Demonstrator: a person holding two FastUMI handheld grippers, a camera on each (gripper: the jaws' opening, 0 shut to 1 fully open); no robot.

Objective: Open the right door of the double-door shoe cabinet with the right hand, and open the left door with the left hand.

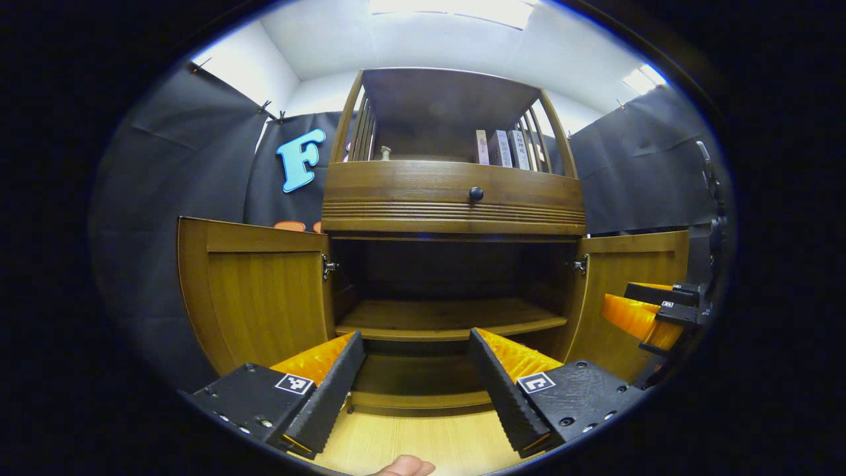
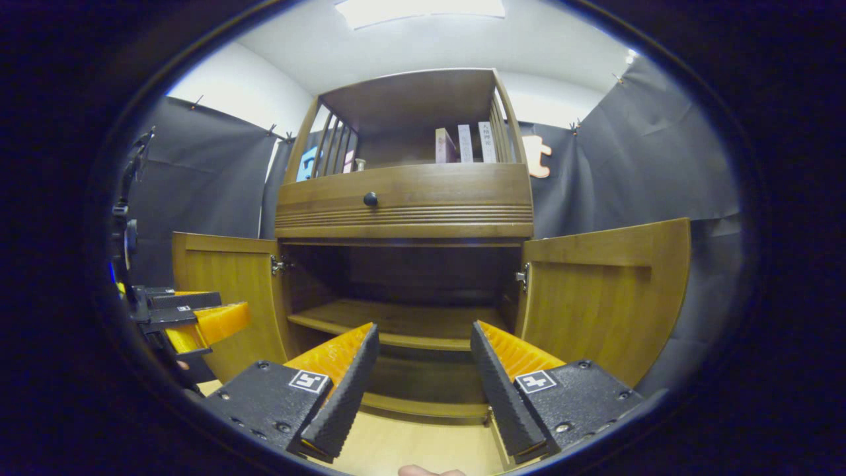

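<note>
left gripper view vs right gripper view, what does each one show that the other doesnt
Left gripper view alone: the right claw at its right edge, in front of the right door.
Right gripper view alone: the left claw at its left edge, in front of the left door.
Both: the cabinet with both doors swung open, the drawer knob, books on top, an inner shelf, and that view's own open claw at the bottom.

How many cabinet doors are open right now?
2: the left door swung out to the left, the right door swung out to the right. Both grippers hang open in front.
</note>
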